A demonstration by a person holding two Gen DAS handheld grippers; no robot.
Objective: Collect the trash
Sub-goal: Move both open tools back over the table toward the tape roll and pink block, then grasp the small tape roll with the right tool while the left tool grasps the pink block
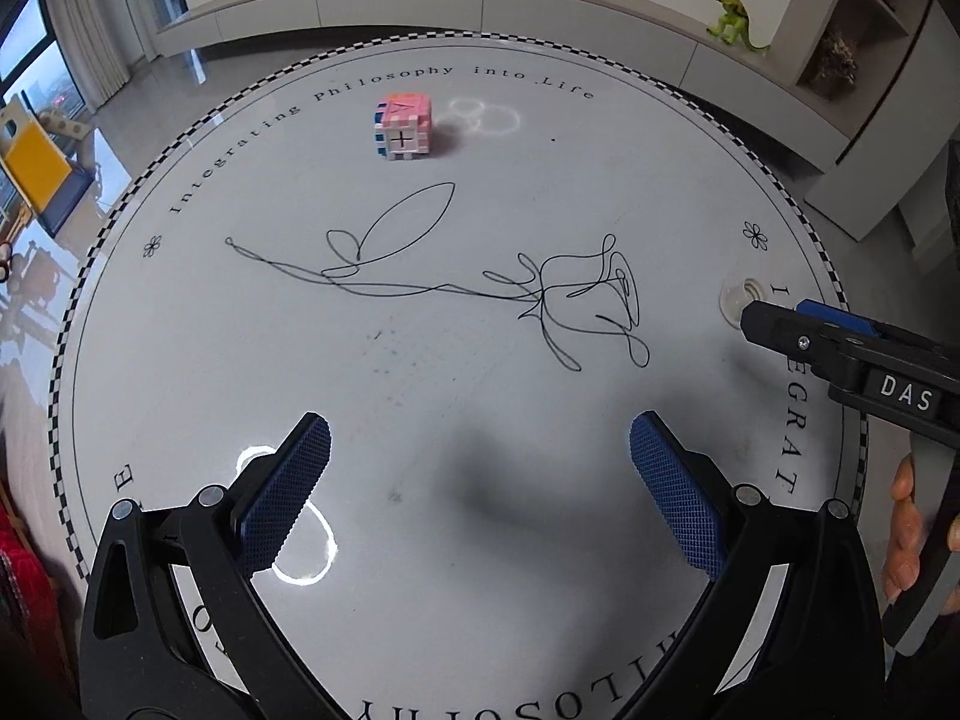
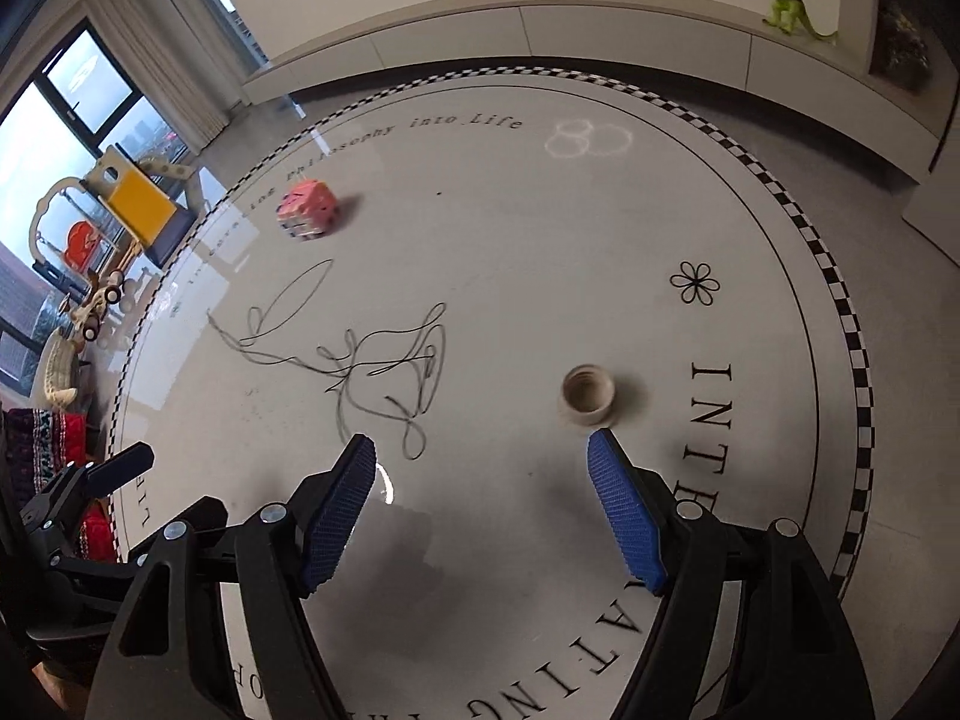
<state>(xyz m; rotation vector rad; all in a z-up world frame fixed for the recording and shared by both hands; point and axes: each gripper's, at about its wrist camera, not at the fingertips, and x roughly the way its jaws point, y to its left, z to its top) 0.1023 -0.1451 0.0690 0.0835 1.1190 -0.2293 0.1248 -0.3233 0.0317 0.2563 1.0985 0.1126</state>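
Note:
A small white bottle cap (image 2: 587, 396) lies open side up on the round white table (image 2: 600, 240), just beyond my right gripper's (image 2: 483, 450) right fingertip. In the left wrist view the cap (image 1: 737, 300) is partly hidden by the right gripper (image 1: 780, 327), which comes in from the right. A pink and white cube (image 1: 403, 127) sits near the table's far side; it also shows in the right wrist view (image 2: 307, 210). My left gripper (image 1: 480, 435) is open and empty above the table's near part. The right gripper is open and empty too.
The table carries a printed black line drawing (image 1: 456, 282) and lettering around a checkered rim. A green toy dinosaur (image 1: 733, 15) stands on a low white cabinet behind. Toys and a yellow and blue playset (image 2: 135, 204) stand by the windows at the left.

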